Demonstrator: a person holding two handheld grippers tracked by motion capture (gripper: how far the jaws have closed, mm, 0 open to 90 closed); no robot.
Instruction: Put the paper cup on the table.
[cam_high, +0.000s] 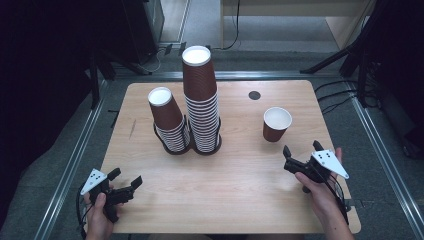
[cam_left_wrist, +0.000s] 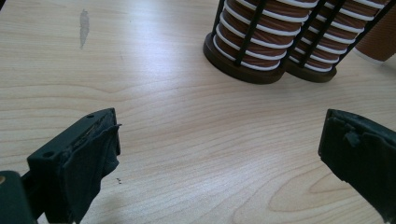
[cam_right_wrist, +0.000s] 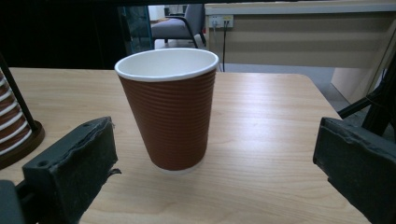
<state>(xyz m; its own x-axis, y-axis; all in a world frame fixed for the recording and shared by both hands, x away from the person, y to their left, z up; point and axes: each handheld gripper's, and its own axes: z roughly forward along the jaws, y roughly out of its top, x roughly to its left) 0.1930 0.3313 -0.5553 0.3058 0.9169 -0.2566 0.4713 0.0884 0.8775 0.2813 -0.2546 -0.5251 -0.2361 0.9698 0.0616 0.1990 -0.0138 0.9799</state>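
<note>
A grey floor with metal rails surrounds a pale wooden tabletop (cam_high: 240, 175), and dark equipment stands in shadow at the far side. Near the tabletop's centre, toward 11 o'clock, two black wire holders stand touching: the shorter cup stack (cam_high: 168, 121) leans at the left, and the taller cup stack (cam_high: 201, 100) rises upright just beside it. A single brown ribbed paper cup (cam_high: 276, 124) stands upright at about 2 o'clock, well apart from the stacks, white inside. The right tongs (cam_high: 296, 153) sit at 4 o'clock, released, jaws spread wide and pointing at the cup, which stands near them without touching. The left tongs (cam_high: 125, 177) rest at 8 o'clock, likewise released, jaws wide apart over bare wood, aimed toward the holder bases. A small dark disc (cam_high: 254, 95) lies at 1 o'clock.
</note>
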